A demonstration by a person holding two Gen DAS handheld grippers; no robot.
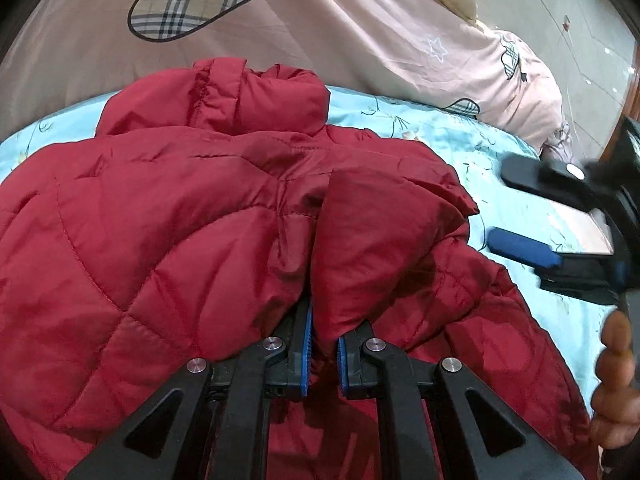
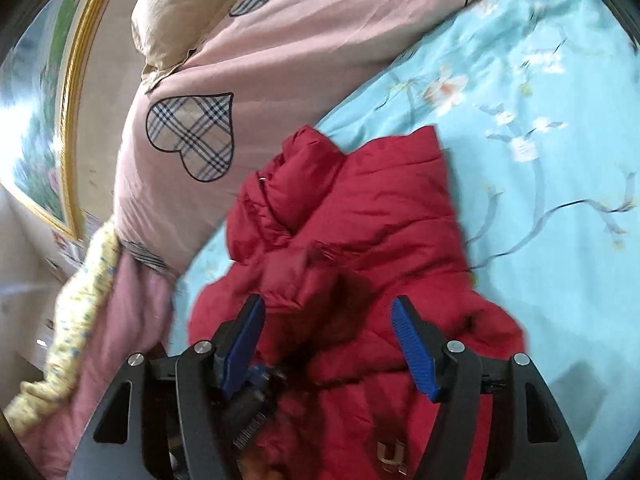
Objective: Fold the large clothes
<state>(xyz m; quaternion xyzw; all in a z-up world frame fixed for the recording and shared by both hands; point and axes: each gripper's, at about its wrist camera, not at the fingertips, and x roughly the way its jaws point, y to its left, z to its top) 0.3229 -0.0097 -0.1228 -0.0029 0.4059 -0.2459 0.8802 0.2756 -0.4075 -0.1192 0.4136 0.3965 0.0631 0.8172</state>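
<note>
A red quilted puffer jacket point(image 1: 168, 216) lies spread on the light blue floral bedsheet point(image 1: 432, 128), its hood bunched at the far end. My left gripper point(image 1: 323, 332) is shut on a raised fold of the red jacket, and the fabric hides its fingertips. In the left wrist view my right gripper point(image 1: 510, 210) hovers open over the sheet beside the jacket's right edge. The right wrist view shows the jacket point(image 2: 360, 208) under the right gripper point(image 2: 326, 306), whose blue pads point(image 2: 412, 348) stand wide apart with nothing pressed between them.
A pink duvet with plaid hearts point(image 2: 208, 80) is heaped along the far side of the bed. A yellow floral cloth point(image 2: 76, 304) hangs at the left, near a gold-framed picture point(image 2: 74, 80). A person's fingers point(image 1: 616, 380) show at the right edge. Tiled floor point(image 1: 580, 20) lies beyond.
</note>
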